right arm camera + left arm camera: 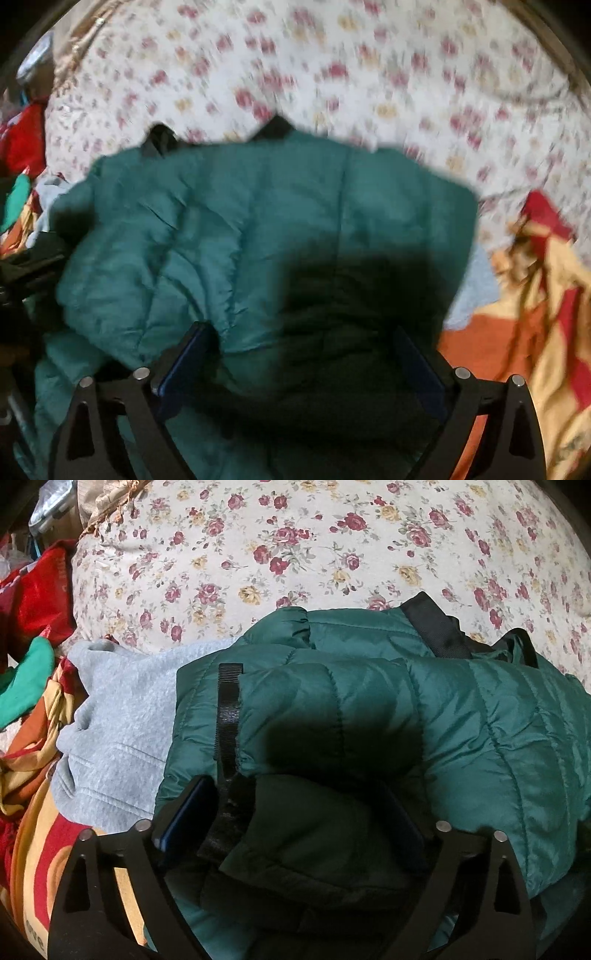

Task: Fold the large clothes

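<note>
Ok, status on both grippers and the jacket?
Left gripper and right gripper open, straddling green puffer jacket. Jacket bunched on floral sheet. Grey sweatshirt alongside.

Floral bed [295, 535] (green jacket [461, 709] atop)

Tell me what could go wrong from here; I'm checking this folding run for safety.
The puffy green jacket fills both sets of wide-spread jaws, so the slick fabric may slip and the folded sleeve spring open. It partly overlies the grey sweatshirt, which could get dragged along. The right wrist view is motion-blurred, suggesting fast movement that could undo the fold.
</note>
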Demonstrator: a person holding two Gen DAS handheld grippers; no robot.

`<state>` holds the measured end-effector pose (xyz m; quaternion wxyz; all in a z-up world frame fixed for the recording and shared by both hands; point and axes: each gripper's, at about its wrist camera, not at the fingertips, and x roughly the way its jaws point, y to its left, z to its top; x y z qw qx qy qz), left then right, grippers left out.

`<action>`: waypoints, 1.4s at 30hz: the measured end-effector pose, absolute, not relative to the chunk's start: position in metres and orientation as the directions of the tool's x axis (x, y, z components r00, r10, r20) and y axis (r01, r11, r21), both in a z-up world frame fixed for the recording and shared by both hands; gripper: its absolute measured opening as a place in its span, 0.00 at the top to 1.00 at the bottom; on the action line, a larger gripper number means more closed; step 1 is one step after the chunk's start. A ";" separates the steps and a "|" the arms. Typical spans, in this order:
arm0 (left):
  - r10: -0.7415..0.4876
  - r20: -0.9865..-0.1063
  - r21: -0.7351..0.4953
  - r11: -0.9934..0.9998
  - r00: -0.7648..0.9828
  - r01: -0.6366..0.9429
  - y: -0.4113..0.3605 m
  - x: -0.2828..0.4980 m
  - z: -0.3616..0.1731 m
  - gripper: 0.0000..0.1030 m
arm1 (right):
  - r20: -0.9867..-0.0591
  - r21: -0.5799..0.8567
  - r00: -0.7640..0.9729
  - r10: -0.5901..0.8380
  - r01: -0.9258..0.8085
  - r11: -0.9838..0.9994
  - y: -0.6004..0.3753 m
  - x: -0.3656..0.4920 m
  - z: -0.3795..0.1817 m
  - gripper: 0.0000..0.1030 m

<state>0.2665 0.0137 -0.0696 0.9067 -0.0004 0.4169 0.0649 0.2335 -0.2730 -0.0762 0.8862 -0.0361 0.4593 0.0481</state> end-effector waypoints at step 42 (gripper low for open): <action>0.067 -0.757 0.062 0.998 0.650 -0.030 0.028 0.116 -0.020 0.10 | -0.847 0.076 0.523 0.094 -0.056 0.996 -0.287 0.121 -0.044 0.01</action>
